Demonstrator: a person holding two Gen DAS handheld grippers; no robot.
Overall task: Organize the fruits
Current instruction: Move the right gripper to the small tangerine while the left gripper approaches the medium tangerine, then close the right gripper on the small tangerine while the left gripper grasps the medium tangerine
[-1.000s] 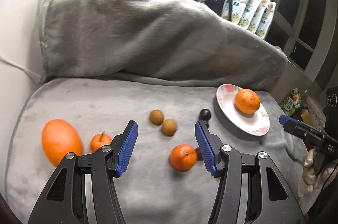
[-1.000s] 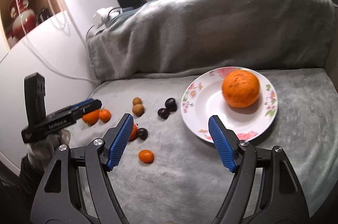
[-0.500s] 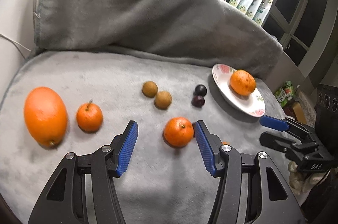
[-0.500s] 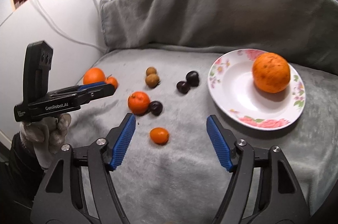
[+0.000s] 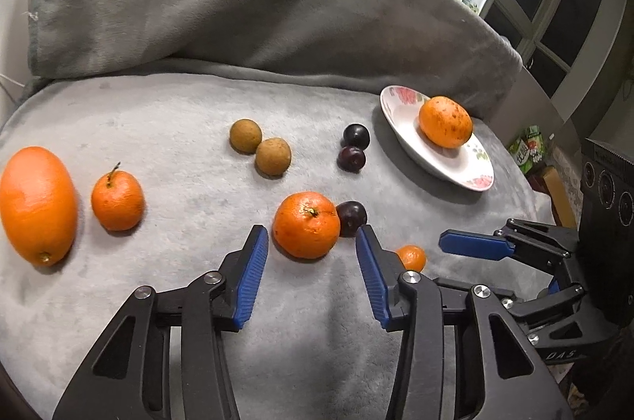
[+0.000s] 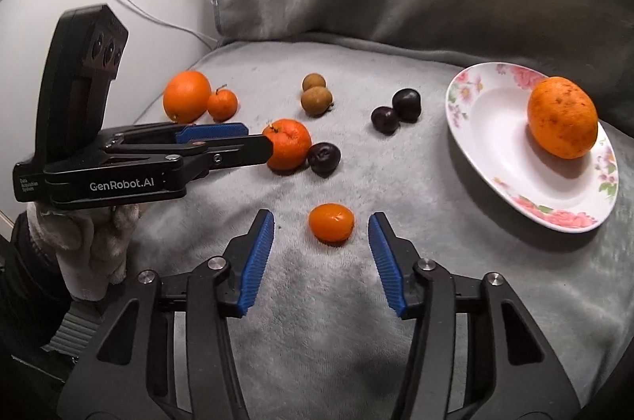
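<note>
Approach step: left gripper gapes empty just short of the tangerine (dark plum touching it), right gripper wide, empty, flanking the kumquat; next, advance, close, carry toward plate.

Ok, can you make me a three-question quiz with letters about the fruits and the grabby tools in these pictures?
1. Where is the spotted orange?
A. on the flowered plate
B. on the blanket
C. in a tool

2. How many dark plums lie on the blanket?
A. one
B. three
C. five

3. How is the right tool?
A. shut on a fruit
B. open around the tiny orange fruit
C. open over the plate

Answers:
1 A, it sits inside the plate's rim.
2 B, a pair plus one beside the mandarin.
3 B, its fingers stand apart on either side of it, not touching.
</note>
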